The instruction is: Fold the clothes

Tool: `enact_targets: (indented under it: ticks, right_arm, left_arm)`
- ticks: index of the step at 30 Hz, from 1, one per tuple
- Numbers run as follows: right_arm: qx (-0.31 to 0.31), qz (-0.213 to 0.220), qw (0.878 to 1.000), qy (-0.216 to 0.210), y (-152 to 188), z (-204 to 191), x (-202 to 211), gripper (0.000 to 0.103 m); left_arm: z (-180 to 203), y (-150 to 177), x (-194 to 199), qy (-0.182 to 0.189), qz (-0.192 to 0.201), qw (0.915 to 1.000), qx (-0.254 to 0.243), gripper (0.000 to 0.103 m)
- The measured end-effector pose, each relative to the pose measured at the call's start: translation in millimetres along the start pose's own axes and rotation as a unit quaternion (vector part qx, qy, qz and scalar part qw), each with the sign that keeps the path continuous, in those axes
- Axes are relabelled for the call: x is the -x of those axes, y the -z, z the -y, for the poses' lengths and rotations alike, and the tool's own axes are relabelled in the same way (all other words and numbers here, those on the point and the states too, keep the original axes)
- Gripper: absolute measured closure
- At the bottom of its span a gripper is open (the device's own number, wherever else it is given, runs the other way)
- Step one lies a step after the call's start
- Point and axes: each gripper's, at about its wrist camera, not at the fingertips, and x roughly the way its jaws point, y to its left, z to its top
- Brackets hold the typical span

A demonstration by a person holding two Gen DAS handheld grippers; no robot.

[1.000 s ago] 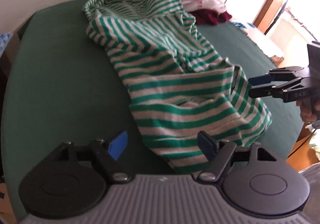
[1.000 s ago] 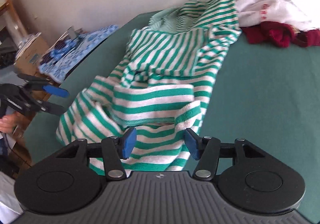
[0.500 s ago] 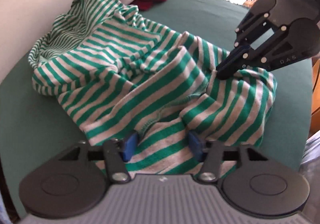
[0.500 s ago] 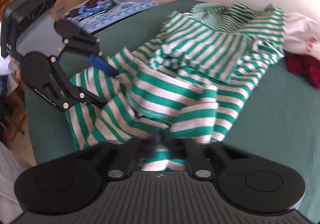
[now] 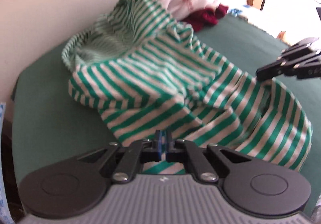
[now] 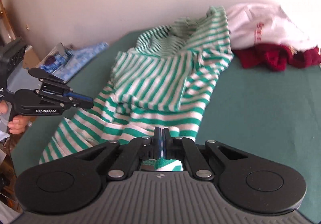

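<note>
Blue-padded fingers (image 5: 158,143) of the left gripper (image 5: 163,142) are pressed together on the near hem of a green-and-white striped shirt (image 5: 160,83), the cloth pinched between them. Across the garment, the right gripper (image 6: 160,139) clamps another corner of the same hem, its jaws easing apart slightly with fabric still caught between the pads. Rumpled, the shirt stretches away from both grippers over a green-covered table (image 6: 260,113) toward the wall, beside a white garment (image 6: 260,23) and a dark red one (image 6: 270,57).
</note>
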Motion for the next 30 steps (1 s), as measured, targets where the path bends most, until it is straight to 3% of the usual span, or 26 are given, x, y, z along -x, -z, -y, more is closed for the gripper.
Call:
enact_targets:
  ticks: [1,2,3,4,5,6,7,9,10,11,13,18,21,24,28,30]
  right_arm:
    - [0.011,-0.011,1.0,-0.022,0,-2,4,0.081]
    - [0.029,-0.024,0.998,-0.046,1,-5,10,0.057]
    - [0.055,-0.037,0.996,-0.052,3,-9,11,0.049]
    - [0.086,-0.051,0.994,-0.046,6,-14,10,0.042]
    - [0.117,-0.065,0.99,-0.041,10,-19,9,0.043]
    - [0.134,-0.08,0.987,-0.039,12,-22,5,0.043]
    - [0.139,-0.094,0.985,-0.04,15,-23,-2,0.044]
    - [0.147,-0.108,0.982,-0.043,20,-27,-13,0.062]
    - [0.153,-0.111,0.981,-0.038,21,-30,-16,0.091]
    - [0.16,-0.107,0.981,-0.031,22,-33,-16,0.1]
    - [0.169,-0.089,0.981,-0.02,19,-37,-10,0.1]
    - [0.142,-0.034,0.989,-0.004,-2,-31,1,0.101]
    - [0.128,-0.008,0.992,0.022,-13,-24,-15,0.101]
    - [0.12,-0.025,0.992,0.03,-8,-17,-43,0.101]
    - [0.143,-0.029,0.988,0.045,-2,-23,-38,0.1]
    - [0.146,-0.028,0.988,0.05,0,-26,-28,0.09]
  left_arm:
    - [0,4,7,0.019,0.003,0.9998,-0.007,0.102]
    - [3,8,14,0.035,0.007,0.9992,-0.018,0.098]
    - [6,12,21,0.049,0.011,0.9983,-0.031,0.087]
    - [11,15,23,0.057,0.01,0.9974,-0.043,0.075]
    - [16,18,23,0.061,0.008,0.9965,-0.056,0.049]
    - [21,20,20,0.066,0.001,0.9958,-0.064,0.04]
    - [25,22,16,0.071,-0.008,0.995,-0.07,0.043]
    - [31,25,7,0.08,-0.026,0.9941,-0.068,0.06]
    - [33,25,5,0.076,-0.027,0.9944,-0.068,0.063]
    - [35,26,5,0.07,-0.024,0.9949,-0.068,0.071]
    - [35,24,8,0.067,-0.014,0.9959,-0.06,0.087]
    - [20,8,10,0.057,0.017,0.9981,-0.018,0.103]
    - [5,-1,-8,0.015,0.021,0.9996,0.014,0.103]
    - [-8,-3,-32,0.011,-0.001,0.9992,0.039,0.103]
    - [-8,4,-15,0.004,0.005,0.9993,0.037,0.103]
    - [-11,12,6,-0.002,0.01,0.9991,0.041,0.086]
